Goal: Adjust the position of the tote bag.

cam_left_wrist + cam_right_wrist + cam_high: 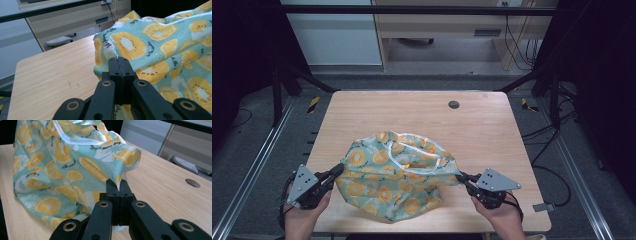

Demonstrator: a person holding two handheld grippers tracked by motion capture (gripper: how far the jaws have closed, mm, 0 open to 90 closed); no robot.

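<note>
Here, cloth (397,172) between both pinching claws.

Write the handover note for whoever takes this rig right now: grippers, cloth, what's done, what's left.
Left gripper: shut on the left edge of the cloth.
Right gripper: shut on the cloth's right edge.
Cloth: teal with a yellow fruit print and a white trim, crumpled, hanging between the two grippers over the near half of the table, its lower part on the wood.
Done: both sides gripped.
Left: the cloth is still bunched; likely pull it flat and lay it out. Keep both grips shut until then.
</note>
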